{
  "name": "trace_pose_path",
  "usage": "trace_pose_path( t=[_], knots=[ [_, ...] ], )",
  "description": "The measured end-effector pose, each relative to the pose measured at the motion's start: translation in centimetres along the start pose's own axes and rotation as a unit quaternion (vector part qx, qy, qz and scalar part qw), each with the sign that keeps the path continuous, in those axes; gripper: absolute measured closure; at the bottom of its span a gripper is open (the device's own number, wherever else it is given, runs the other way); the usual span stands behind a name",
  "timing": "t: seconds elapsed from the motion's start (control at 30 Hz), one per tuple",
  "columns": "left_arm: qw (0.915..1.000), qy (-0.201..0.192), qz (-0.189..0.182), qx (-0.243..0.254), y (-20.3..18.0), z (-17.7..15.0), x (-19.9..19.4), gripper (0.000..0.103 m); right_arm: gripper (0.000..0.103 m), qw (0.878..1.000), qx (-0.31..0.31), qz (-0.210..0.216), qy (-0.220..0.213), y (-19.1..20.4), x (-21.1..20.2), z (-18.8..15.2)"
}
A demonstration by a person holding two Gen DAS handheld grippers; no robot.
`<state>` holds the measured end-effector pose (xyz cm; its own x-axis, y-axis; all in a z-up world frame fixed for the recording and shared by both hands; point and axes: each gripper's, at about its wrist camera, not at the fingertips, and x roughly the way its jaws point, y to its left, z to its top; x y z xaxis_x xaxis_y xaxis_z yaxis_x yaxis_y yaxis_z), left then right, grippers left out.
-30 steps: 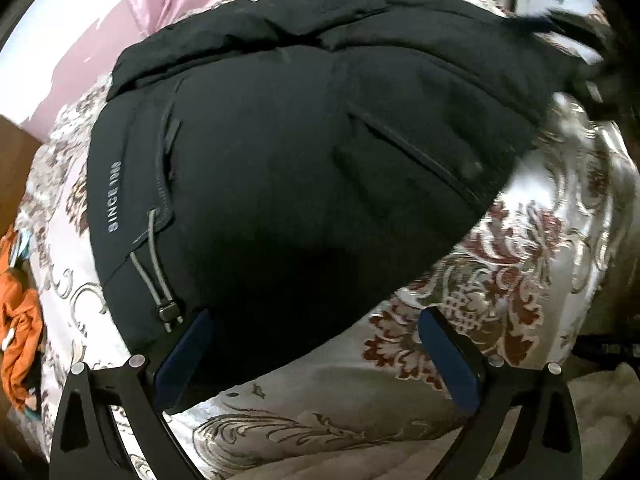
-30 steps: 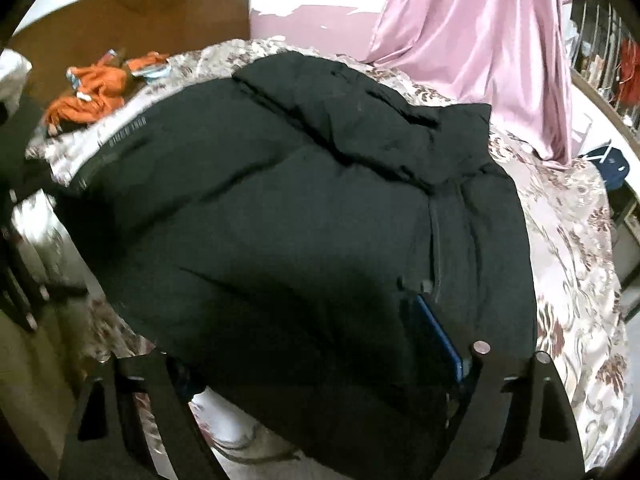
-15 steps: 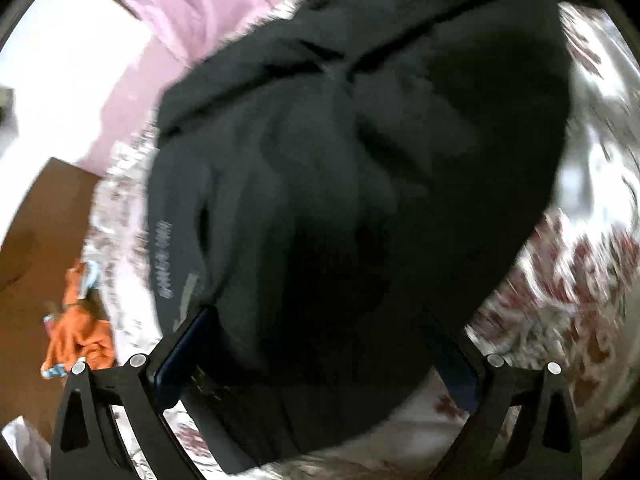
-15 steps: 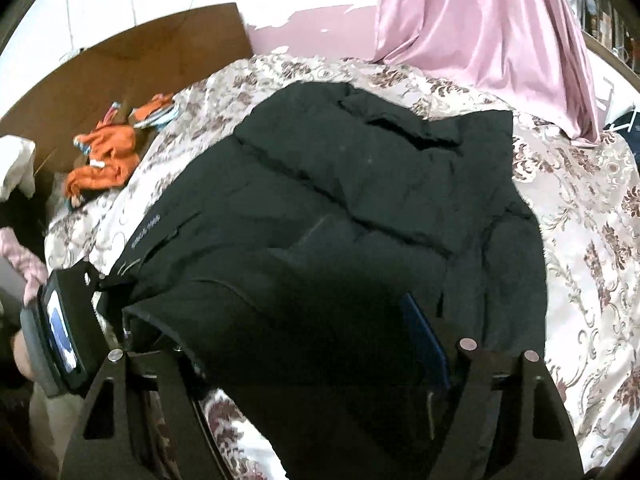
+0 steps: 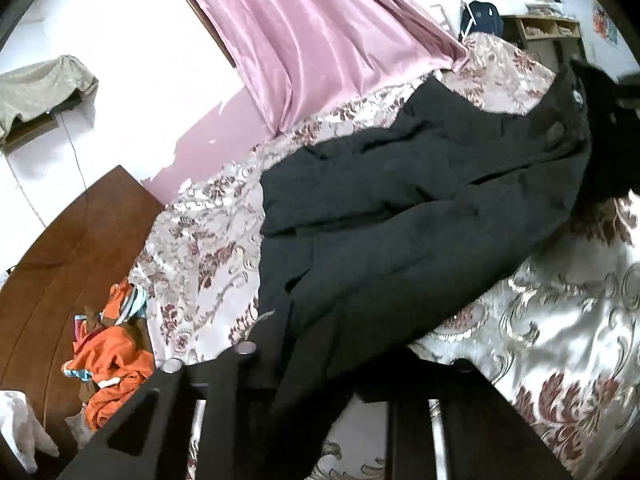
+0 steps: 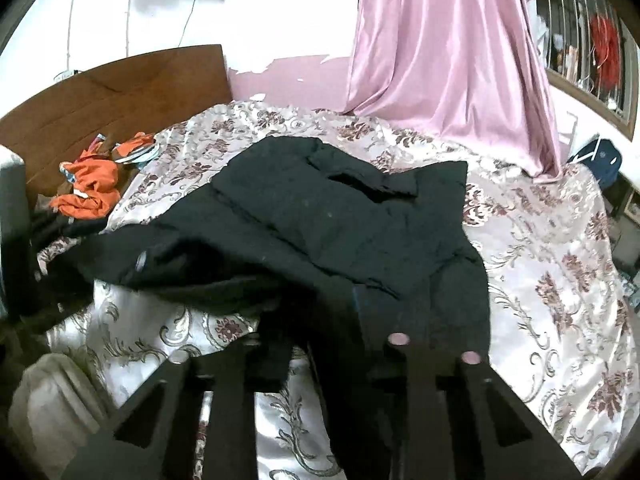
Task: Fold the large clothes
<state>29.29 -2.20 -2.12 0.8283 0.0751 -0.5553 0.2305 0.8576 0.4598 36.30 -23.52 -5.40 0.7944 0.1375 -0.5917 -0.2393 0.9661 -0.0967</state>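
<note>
**A:** Jacket (image 6: 320, 216) was caught mid-fold, I'd say. Its near hem was pinched in the left gripper (image 5: 316, 384) and the right gripper (image 6: 332, 360), both clamped on cloth and lifted off the bed (image 6: 560, 264); the rest was spread flat.

**B:** Agreed. Next, the hem probably needed to be carried toward the collar and laid down evenly. Room: floral bedspread, wooden headboard (image 6: 120, 84), pink curtain (image 6: 448, 40), orange clothes (image 6: 90, 192) dumped by the headboard.
</note>
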Motion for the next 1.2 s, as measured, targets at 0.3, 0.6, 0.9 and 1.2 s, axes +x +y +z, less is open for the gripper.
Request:
trace_pose_path(
  t=[0.3,0.6,0.9,1.2],
  knots=[
    [0.9991,-0.037,-0.016,0.014,-0.8,-1.3,-3.9,0.091,0.096,0.999,0.004,-0.016,-0.049,0.6,-3.7,-2.6],
    [0.9974,-0.068,-0.024,0.002,0.4,-3.8,-11.8,0.092,0.096,0.994,-0.053,-0.019,-0.091,3.1,-10.3,-4.5],
    [0.9953,-0.094,-0.021,0.004,1.4,-6.5,-18.6,0.093,0.096,0.987,-0.105,-0.013,-0.118,5.2,-17.1,-4.9],
    [0.9926,-0.12,-0.018,0.004,1.4,-6.2,-22.9,0.093,0.097,0.982,-0.126,-0.019,-0.143,6.3,-22.3,-5.6]
  ],
)
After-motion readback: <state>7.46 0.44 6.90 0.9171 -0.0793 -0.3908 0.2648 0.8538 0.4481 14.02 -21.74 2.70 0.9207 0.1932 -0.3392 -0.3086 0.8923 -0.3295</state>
